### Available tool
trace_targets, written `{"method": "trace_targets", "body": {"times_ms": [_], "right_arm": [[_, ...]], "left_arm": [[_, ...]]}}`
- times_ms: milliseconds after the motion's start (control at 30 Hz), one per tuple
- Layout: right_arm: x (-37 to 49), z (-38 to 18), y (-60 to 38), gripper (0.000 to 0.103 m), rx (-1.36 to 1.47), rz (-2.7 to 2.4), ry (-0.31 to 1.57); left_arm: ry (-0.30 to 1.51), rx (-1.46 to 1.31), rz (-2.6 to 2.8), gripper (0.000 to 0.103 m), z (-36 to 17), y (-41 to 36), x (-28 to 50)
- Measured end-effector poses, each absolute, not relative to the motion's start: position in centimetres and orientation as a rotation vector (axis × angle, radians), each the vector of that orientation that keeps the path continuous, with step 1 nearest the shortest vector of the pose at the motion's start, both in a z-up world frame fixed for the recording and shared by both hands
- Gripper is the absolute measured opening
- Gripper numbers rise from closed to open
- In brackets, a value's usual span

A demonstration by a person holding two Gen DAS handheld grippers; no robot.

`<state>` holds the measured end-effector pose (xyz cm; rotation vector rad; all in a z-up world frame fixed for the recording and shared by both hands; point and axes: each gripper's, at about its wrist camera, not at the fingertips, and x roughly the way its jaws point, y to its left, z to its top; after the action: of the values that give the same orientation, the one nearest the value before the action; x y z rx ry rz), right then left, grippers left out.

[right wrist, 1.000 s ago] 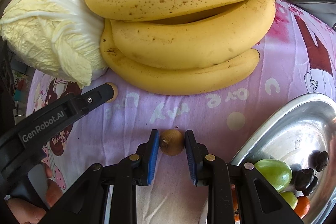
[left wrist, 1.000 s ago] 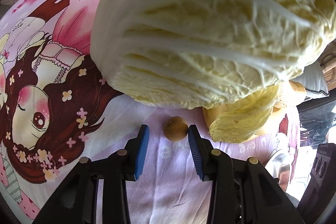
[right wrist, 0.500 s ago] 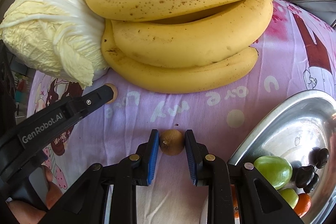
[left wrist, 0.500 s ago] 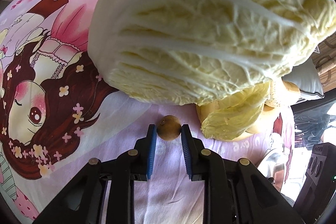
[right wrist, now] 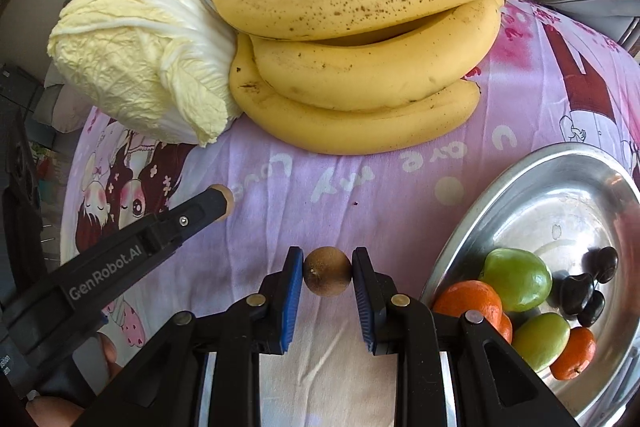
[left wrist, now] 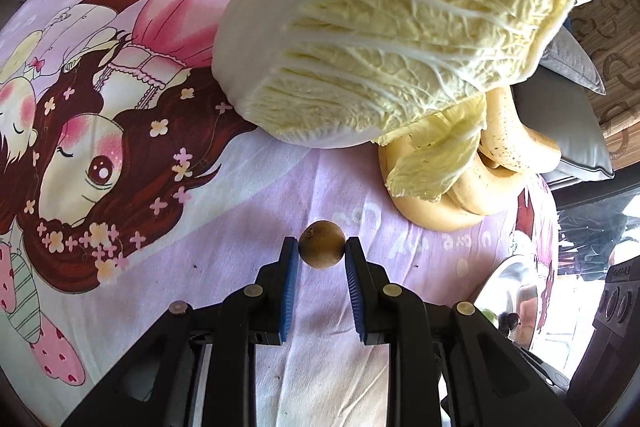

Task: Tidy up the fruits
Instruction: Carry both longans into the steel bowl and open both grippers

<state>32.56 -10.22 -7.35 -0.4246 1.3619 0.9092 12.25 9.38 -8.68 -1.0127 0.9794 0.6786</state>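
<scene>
Now both grippers clench small brown fruits, left gripper point(left wrist: 322, 254) on one longan point(left wrist: 322, 245), right gripper point(right wrist: 327, 270) on another point(right wrist: 327, 271); carry gently toward metal tray point(right wrist: 472, 215) at four o'clock, avoid crushing.

small round brown fruit point(left wrist: 322, 250) | between left pads, off cloth || second round brown fruit point(right wrist: 327, 271) | between right pads

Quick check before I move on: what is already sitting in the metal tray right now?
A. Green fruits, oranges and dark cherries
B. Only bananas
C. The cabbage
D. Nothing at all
A: the right wrist view shows the metal tray holding green fruits, oranges and dark cherries, while the bananas and cabbage lie on the cloth outside it.
</scene>
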Motion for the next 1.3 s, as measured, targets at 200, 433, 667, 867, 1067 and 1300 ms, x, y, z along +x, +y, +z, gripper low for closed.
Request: {"method": "trace_targets", "body": {"times_ms": [200, 433, 667, 867, 1067, 1300], "right_arm": [[31.5, -6.2, -11.0, 0.027, -0.422, 0.896, 1.356], [30.8, -4.4, -12.7, 0.027, -0.428, 0.89, 1.334], [31.0, -2.7, -14.5, 0.027, -0.411, 0.883, 1.318], [32.2, -1.8, -16.9, 0.027, -0.398, 0.867, 1.314], [34.1, -1.3, -19.8, 0.027, -0.382, 0.828, 1.319], [35.9, -1.7, -23.1, 0.027, -0.379, 0.77, 1.338]], "left_arm": [[0.985, -1.012, 0.672, 0.025, -7.6, 7.6, 11.4], [0.988, -1.001, 0.658, 0.025, -6.0, 5.4, 10.6], [0.989, -0.99, 0.632, 0.025, -2.8, 5.1, 10.7], [1.006, -0.974, 0.593, 0.025, -1.9, 3.0, 11.9], [1.021, -0.946, 0.534, 0.025, -0.9, 0.4, 13.9], [1.057, -0.926, 0.483, 0.025, -1.0, -2.8, 15.6]]}}
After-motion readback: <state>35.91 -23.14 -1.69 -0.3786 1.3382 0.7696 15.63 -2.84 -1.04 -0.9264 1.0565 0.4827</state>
